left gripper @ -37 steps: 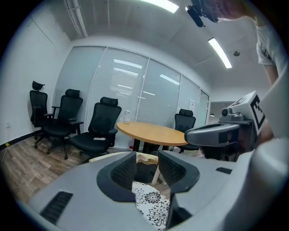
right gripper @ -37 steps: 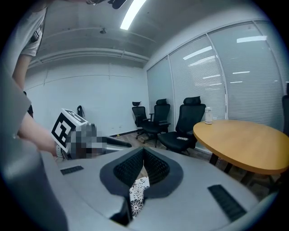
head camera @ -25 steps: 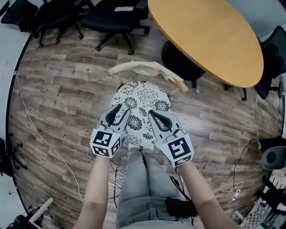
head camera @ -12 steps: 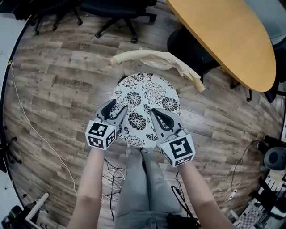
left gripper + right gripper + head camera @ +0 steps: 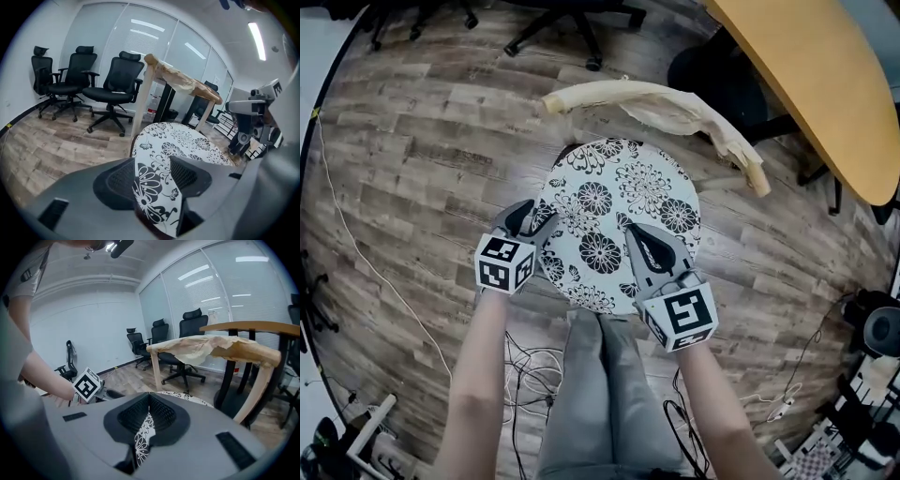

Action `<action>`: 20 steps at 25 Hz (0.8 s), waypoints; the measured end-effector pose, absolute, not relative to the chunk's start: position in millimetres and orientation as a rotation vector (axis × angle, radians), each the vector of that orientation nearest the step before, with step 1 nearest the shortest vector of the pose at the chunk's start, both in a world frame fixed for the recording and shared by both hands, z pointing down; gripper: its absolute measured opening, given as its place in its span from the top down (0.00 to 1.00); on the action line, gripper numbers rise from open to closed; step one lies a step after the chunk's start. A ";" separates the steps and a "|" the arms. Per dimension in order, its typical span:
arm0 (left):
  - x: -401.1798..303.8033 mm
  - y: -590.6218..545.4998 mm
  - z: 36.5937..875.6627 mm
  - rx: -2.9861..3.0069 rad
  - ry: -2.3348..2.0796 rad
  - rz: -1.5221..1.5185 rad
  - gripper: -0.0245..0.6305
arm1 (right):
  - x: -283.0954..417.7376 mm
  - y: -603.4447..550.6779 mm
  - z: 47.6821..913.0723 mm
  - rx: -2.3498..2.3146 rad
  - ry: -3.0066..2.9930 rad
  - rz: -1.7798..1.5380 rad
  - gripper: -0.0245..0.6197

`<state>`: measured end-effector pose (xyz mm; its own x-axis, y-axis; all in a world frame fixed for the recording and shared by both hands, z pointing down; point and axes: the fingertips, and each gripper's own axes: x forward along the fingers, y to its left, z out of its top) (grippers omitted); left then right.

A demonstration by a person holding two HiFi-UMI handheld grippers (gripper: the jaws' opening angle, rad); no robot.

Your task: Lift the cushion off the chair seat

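Note:
A round white cushion with black flower print lies on the chair seat, whose dark rim peeks out at the far side. My left gripper is at the cushion's left edge; its jaws are opening, with the cushion's rim loose between the pads. At the near right edge my right gripper is shut on the cushion's rim. In the left gripper view the cushion stretches away flat ahead of the left gripper.
The chair's curved backrest, wrapped in tan paper, stands behind the cushion. A round wooden table is at the far right, black office chairs at the far wall. Cables lie on the floor by the person's legs.
Both grippers have come down with the cushion. The left gripper has slid out to the cushion's left rim, and its jaws have spread wider.

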<state>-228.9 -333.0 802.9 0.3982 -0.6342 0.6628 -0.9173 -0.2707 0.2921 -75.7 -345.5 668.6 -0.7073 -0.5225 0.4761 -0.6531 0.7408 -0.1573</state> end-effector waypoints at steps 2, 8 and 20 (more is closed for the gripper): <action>-232.5 -332.1 819.0 1.985 -1.312 0.559 0.60 | -75.3 -345.1 683.4 0.902 -2.517 0.464 0.92; -237.2 -333.1 853.7 1.929 -1.293 0.560 0.60 | -79.0 -341.4 711.3 0.884 -2.484 0.508 0.92; -234.2 -331.8 863.5 1.901 -1.245 0.636 0.66 | -82.0 -323.4 710.7 0.824 -2.490 0.539 0.92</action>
